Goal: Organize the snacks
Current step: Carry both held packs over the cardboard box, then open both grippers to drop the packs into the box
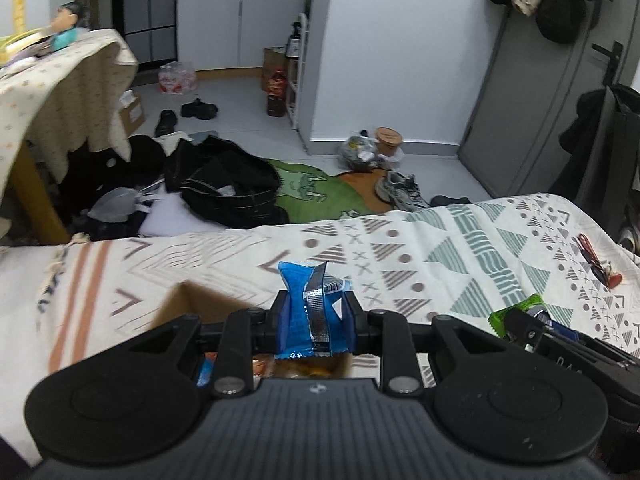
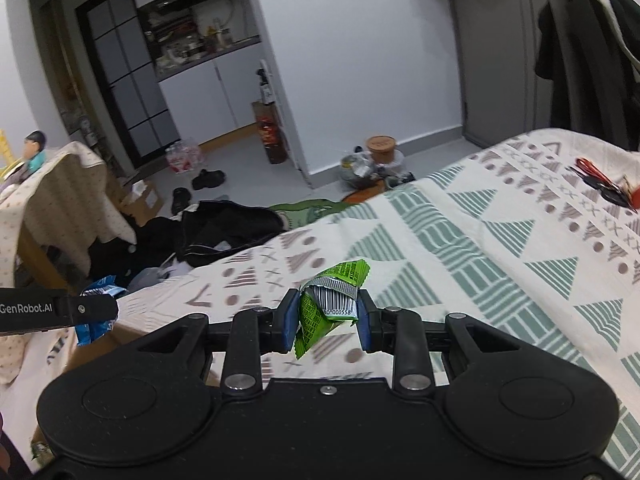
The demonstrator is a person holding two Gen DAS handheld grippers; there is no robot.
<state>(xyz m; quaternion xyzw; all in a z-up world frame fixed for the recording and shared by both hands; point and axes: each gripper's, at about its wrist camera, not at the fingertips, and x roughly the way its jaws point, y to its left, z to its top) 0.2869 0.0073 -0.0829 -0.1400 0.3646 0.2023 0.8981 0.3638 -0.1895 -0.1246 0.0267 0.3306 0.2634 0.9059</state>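
Cardboard box point(image 1: 188, 300) sits at the near left on the patterned bed cover point(image 1: 460, 248), but the rig hides most of it, so only a brown corner and a blurry strip of orange and blue wrappers under the fingers show. Can't really make out what's inside. Right above it the left tongs point(image 1: 314, 316) are clenched on a blue snack packet point(image 1: 304, 304), silver seam facing the camera, its bottom edge cut off by the tool body. Further right, the right tongs point(image 2: 328, 318) are grasping a green snack packet point(image 2: 332, 300), crumpled, barcode showing, held just over the bed cover. From the left camera that tool is half out of frame, just a green corner peeking out. Far right on the cover lies something red and black point(image 1: 596, 256), too small to tell what.
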